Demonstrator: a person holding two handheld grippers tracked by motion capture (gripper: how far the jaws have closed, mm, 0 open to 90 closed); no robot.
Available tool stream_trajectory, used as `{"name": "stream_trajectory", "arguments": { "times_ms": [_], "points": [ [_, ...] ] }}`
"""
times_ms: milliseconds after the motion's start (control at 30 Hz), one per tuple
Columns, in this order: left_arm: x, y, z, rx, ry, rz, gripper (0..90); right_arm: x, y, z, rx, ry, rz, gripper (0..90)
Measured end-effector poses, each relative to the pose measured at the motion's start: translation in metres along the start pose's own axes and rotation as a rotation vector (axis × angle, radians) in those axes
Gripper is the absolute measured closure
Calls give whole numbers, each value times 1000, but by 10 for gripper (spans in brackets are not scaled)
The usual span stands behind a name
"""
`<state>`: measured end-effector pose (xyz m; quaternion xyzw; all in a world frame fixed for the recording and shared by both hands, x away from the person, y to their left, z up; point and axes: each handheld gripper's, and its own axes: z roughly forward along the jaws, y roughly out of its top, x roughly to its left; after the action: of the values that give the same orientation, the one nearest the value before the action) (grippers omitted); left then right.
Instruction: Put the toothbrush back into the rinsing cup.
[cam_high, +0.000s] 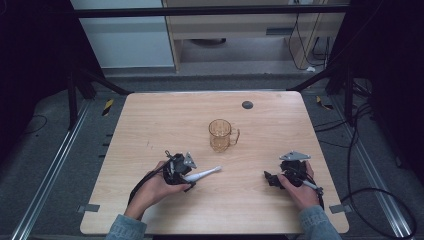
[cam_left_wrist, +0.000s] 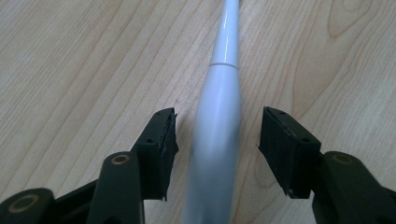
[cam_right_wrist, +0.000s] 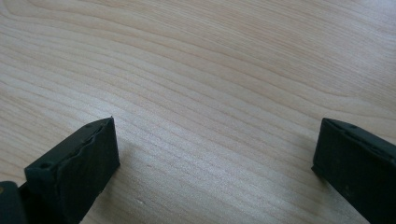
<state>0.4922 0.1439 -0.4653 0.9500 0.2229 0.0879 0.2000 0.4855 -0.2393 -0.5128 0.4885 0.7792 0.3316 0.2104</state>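
A white electric toothbrush (cam_high: 202, 174) lies flat on the desk (cam_high: 150, 125) near its front edge, left of centre, with the left gripper (cam_high: 189, 179) poised over its thick handle end. In the left gripper view the handle (cam_left_wrist: 215, 135) runs straight up the middle between the two black jaws, its long axis in line with the gripper's own reach and its slim neck pointing away; a sliver of wood shows on each side of it, so the pads (cam_left_wrist: 164, 140) straddle the handle without pressing on it, the claw half-open around it. In the high view the brush head points toward the desk's right edge and slightly back, toward an amber glass mug (cam_high: 221, 135) that stands upright near the desk's centre, handle to the right, apart from the brush. The right gripper (cam_high: 270, 179) rests near the front right corner, well apart from the toothbrush, its jaws spread wide over bare wood and holding nothing. The left hand (cam_high: 152, 192) is plainly the nearer one, and the coming move seems to turn on squeezing across the handle's width, since the brush already lies centred and lengthwise between the jaws.
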Motion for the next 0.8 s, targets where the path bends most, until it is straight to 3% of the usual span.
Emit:
{"name": "stream_trajectory", "arguments": {
  "times_ms": [800],
  "points": [
    [3,2,8,6,-25,-16,635,0,0,0,0,0,0,3]
  ]
}}
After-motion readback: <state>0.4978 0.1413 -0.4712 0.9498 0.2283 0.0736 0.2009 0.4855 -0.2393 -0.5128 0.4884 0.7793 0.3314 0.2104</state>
